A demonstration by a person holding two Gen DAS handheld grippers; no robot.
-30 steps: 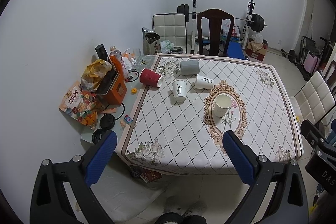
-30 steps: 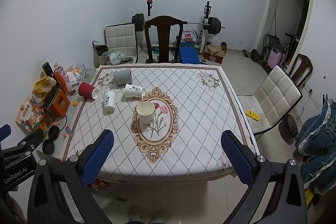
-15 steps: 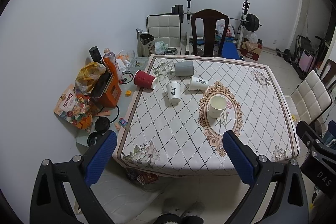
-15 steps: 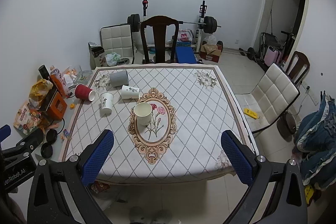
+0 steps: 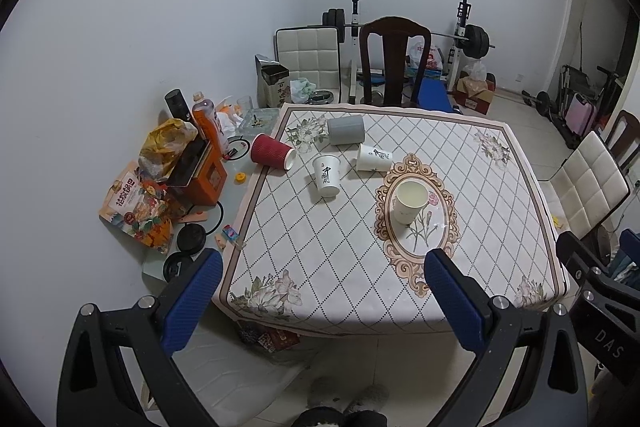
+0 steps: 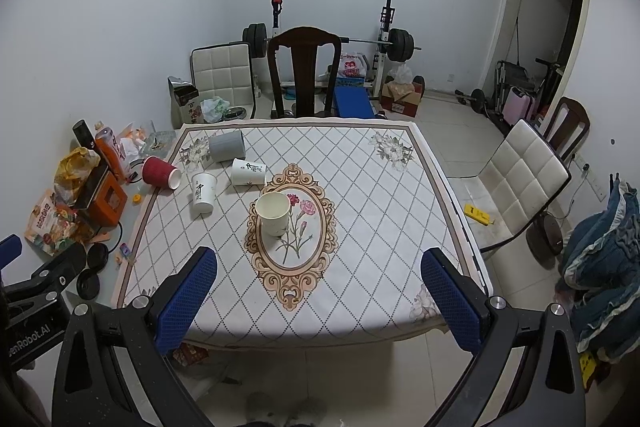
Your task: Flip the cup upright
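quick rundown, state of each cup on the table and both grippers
cream cup: upright on the oval floral medallion, mouth up
red cup: on its side at the table's left edge
grey cup: on its side near the far left corner
printed white cup by the medallion: on its side
other printed white cup: mouth hidden, wide end away from camera
left gripper: open, empty, short of the table
right gripper: open, empty

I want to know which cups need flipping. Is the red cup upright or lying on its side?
The red cup lies on its side at the table's left edge, its open mouth facing sideways toward the white cups.
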